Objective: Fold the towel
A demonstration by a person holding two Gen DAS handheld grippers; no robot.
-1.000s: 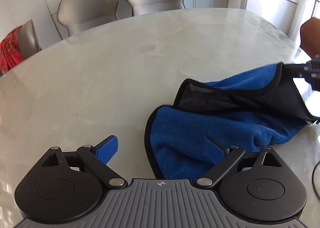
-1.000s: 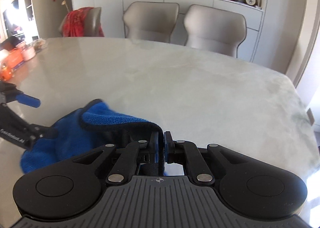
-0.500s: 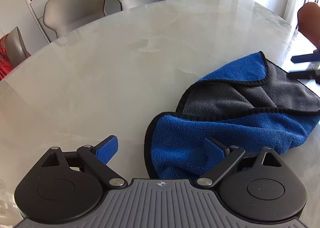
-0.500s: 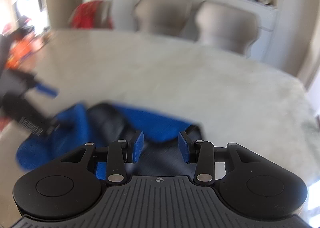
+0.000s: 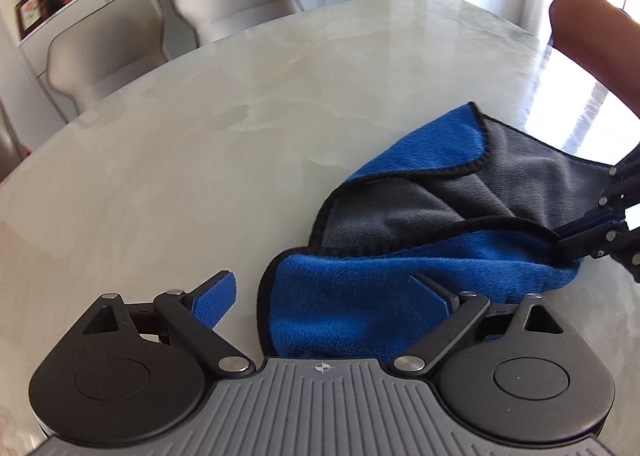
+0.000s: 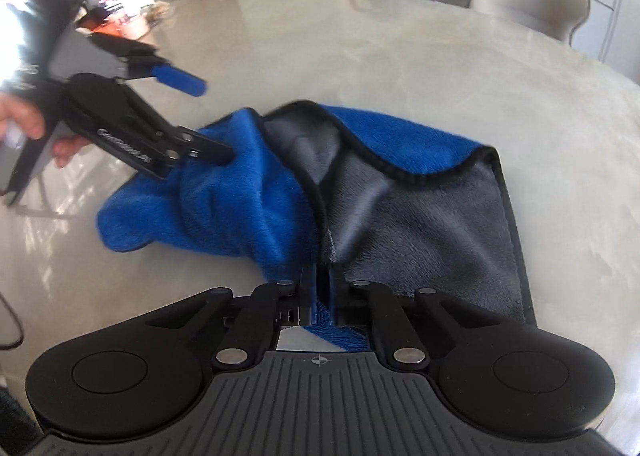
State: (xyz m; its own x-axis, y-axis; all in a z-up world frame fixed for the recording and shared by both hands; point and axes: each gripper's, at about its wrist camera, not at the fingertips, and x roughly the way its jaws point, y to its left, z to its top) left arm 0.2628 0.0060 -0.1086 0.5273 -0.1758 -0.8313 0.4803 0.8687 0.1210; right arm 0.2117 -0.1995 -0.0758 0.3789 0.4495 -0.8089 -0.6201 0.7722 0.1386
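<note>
**Left wrist view: two-sided towel gripped at one edge**

Left wrist view shows the left gripper (image 5: 324, 298), jaws wide apart, above the crumpled blue-and-grey plush towel (image 5: 420, 240) lying on the pale marble table (image 5: 200, 156). At right, the right gripper (image 6: 319, 286), jaws together, is clamped on the towel's near edge.

Bright daylight, glare blowing out the table (image 5: 560, 104) edge, fisheye bending the corners, right wrist view slightly blurry.
</note>
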